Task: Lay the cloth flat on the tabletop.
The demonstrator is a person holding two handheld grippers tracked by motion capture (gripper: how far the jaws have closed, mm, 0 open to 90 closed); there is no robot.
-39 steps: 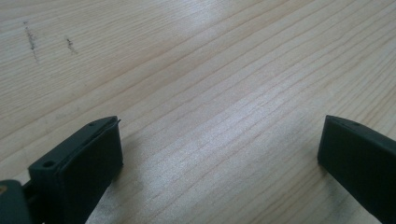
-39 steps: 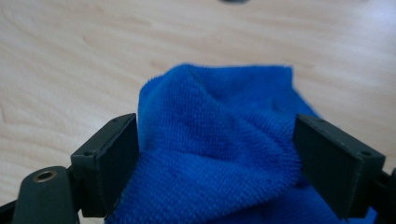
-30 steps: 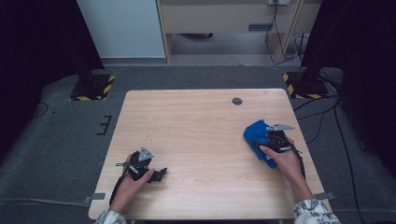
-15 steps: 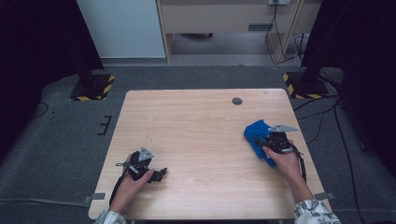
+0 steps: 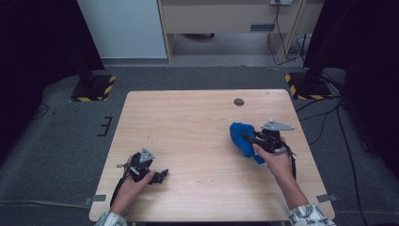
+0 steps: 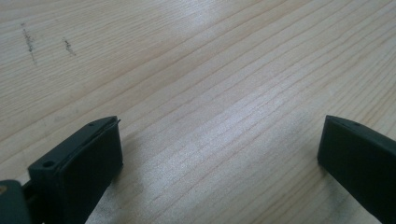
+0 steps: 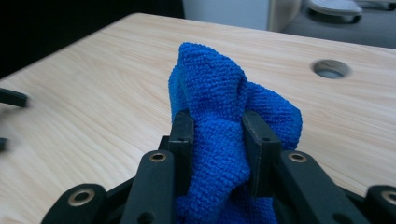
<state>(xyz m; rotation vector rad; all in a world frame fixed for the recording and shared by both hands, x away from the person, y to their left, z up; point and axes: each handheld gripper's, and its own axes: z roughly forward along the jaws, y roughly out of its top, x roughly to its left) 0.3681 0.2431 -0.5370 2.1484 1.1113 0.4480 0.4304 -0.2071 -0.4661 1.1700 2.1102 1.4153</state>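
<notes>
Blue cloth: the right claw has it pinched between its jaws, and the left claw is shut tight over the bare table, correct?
Not quite. The right claw does pinch the blue cloth, but the left claw is open, not shut: the left gripper view shows its jaws standing wide apart over the bare wooden table.

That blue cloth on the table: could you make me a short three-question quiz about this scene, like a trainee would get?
1. True or false: the right gripper is shut on the blue cloth.
2. How do the left gripper's jaws stand? A) pressed together B) wide apart over bare wood C) clamped on a cloth
3. Fill in: in the high view the round hole in the table lies toward the far edge, beyond the ____.

Key: 1 true; 2 B; 3 blue cloth.
</notes>
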